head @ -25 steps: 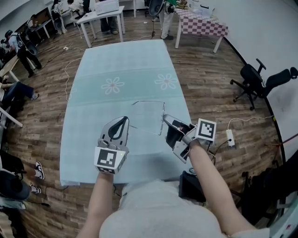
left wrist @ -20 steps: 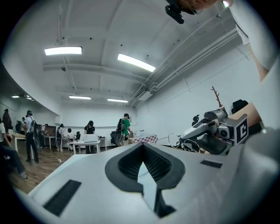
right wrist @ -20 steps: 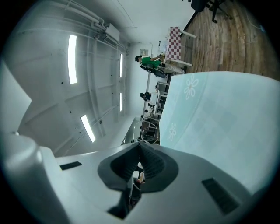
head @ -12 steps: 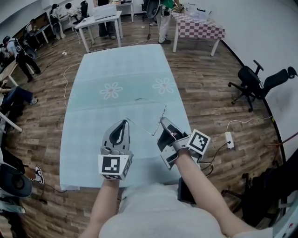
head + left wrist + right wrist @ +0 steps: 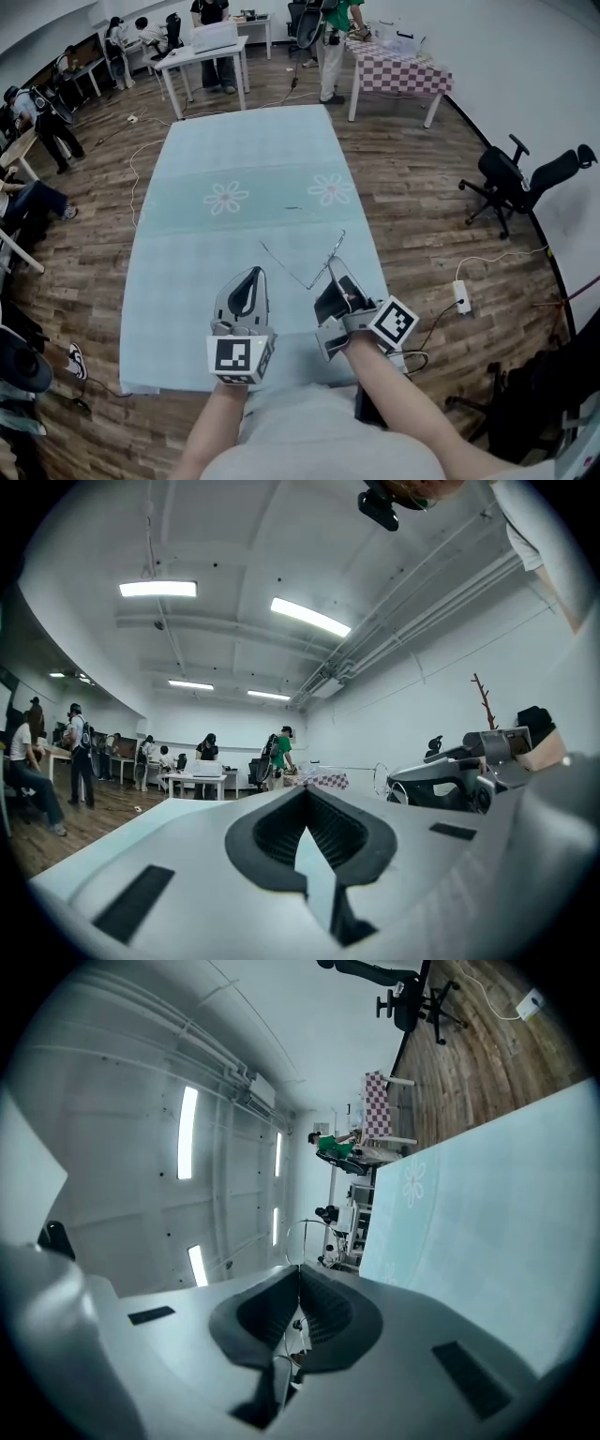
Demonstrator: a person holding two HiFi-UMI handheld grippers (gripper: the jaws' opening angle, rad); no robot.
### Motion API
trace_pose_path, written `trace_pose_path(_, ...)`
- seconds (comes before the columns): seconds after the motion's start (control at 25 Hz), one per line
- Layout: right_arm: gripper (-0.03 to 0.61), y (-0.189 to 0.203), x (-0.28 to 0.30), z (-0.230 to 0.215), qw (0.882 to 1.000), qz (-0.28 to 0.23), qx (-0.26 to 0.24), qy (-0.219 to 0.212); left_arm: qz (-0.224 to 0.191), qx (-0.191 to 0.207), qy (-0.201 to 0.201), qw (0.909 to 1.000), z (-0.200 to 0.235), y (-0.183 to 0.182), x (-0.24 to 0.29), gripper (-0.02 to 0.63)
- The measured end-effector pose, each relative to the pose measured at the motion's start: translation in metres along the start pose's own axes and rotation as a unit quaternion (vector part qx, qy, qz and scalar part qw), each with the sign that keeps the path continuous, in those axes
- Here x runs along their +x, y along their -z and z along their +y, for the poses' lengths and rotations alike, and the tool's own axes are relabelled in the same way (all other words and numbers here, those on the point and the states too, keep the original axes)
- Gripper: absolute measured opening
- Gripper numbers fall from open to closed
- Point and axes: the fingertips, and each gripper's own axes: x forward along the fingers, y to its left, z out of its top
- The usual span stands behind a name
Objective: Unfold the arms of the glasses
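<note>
Vs. 1 s ago we are drawing both claws back toward us. The right claw (image 5: 337,267) is gripping the glasses (image 5: 285,265) by their thin wire, holding them over the counter (image 5: 187,281) near its front edge. The left claw (image 5: 251,274) is staying clenched on nothing, so the unfolding prob. is not finishing yet.

Your left gripper (image 5: 251,275) hangs over the table's (image 5: 178,281) near edge, jaws pressed together on nothing, forearm reaching straight out. Your right gripper (image 5: 335,272), rolled on its side just beside it, is clamped on what looks like the thin wire of the glasses (image 5: 326,260). That forearm angles in from the right.
</note>
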Motion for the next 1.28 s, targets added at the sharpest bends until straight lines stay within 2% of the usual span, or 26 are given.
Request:
trace_pose_path(0.2, 0.011, 0.008, 0.001, 0.001, 1.000, 0.005, -0.013, -0.002, 0.007, 0.000, -0.020, 0.9998, -0.002, 0.002, -0.006, 0.008)
trace_pose_path(0.52, 0.011, 0.016, -0.001, 0.001, 1.000, 0.007, -0.018, -0.008, 0.000, 0.001, -0.016, 0.9999, -0.002, 0.002, -0.004, 0.008)
trace_pose_path(0.84, 0.011, 0.023, 0.002, -0.002, 1.000, 0.010, -0.016, -0.007, 0.011, -0.003, -0.012, 0.9999, -0.001, 0.008, -0.005, 0.008)
trace_pose_path(1.28, 0.011, 0.023, 0.011, -0.008, 1.000, 0.014, -0.026, 0.006, 0.000, -0.002, -0.011, 0.9999, 0.002, 0.007, 0.006, 0.008)
